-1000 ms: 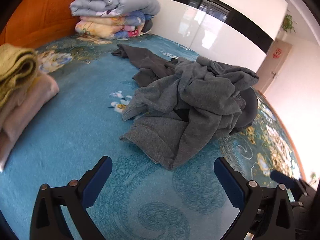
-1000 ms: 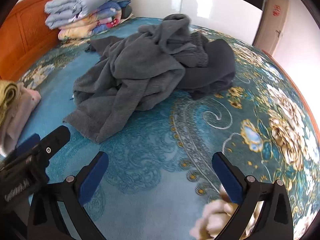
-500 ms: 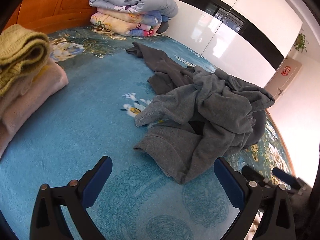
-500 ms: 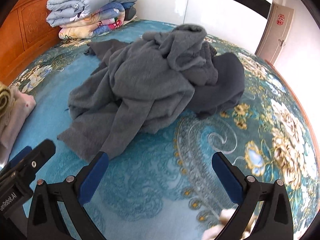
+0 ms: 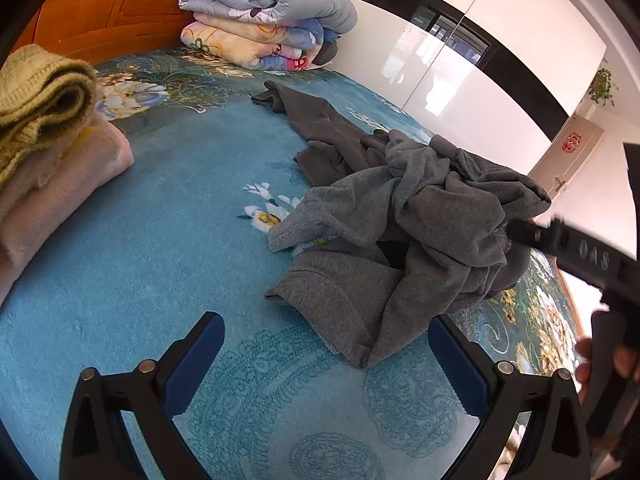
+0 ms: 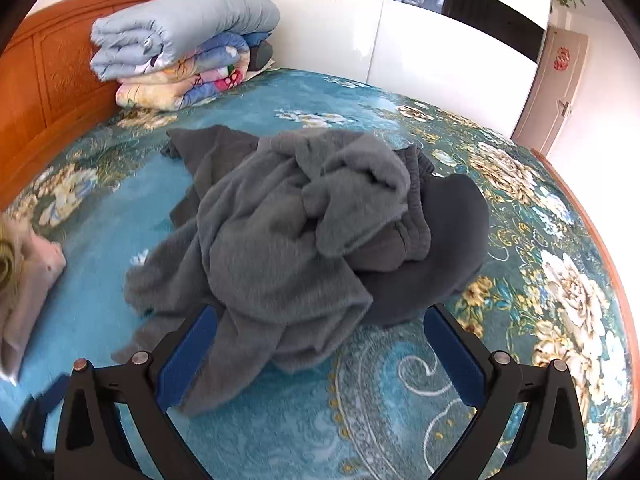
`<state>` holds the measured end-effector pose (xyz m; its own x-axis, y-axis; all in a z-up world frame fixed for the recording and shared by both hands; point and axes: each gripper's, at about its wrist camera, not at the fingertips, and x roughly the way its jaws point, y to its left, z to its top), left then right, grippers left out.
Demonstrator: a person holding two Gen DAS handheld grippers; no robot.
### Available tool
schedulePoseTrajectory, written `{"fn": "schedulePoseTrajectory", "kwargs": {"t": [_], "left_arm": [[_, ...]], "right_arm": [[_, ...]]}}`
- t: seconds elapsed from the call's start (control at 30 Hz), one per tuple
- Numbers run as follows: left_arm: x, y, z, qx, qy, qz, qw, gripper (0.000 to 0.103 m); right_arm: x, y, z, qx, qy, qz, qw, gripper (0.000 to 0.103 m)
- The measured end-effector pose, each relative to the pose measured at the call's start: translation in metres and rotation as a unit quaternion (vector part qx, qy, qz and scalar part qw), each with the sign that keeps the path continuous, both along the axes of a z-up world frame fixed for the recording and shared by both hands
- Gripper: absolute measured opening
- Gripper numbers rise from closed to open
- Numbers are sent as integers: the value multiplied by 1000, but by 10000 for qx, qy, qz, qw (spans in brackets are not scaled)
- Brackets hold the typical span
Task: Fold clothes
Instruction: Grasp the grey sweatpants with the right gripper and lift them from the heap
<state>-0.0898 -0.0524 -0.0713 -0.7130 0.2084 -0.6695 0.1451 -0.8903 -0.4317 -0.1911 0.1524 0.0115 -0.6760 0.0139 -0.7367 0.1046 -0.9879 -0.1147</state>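
Observation:
A crumpled heap of grey clothes [image 5: 404,232] lies in the middle of a teal flowered bedspread [image 5: 140,248]. In the right wrist view the same grey heap [image 6: 280,248] fills the centre, with a darker grey garment [image 6: 456,236] under its right side. My left gripper [image 5: 326,354] is open, low over the bedspread, just short of the heap's near hem. My right gripper [image 6: 320,344] is open too, its jaws straddling the heap's near edge. The right gripper's body [image 5: 580,252] and a hand [image 5: 616,360] show at the right edge of the left wrist view.
Folded pink and green knitwear [image 5: 44,148] is stacked at the left. Folded quilts [image 6: 184,48] sit against an orange wooden headboard [image 6: 44,68]. White wardrobe doors [image 6: 420,68] stand behind the bed. The bed's wooden edge [image 6: 600,240] runs along the right.
Both grippers have moved forward toward the grey heap. The right gripper has come closer and now reaches over the heap's near edge. Both have stayed open.

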Motion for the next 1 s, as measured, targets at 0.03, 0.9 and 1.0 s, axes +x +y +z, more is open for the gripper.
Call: {"fn": "schedulePoseTrajectory", "kwargs": {"t": [0.03,0.9,1.0], "left_arm": [[-1,0,-1,9,-15,6,10000,103],[0,-17,-10,193,-208,143,9995,103],[3,-20,-12,188,-279,191,9993,103]], "right_arm": [[-5,1,2,-45,3,-48,10000,103],[-92,40,22,-1409,-686,-1050,9821,19],[-80,43,36,-1653,-618,-954,9797,16]]}}
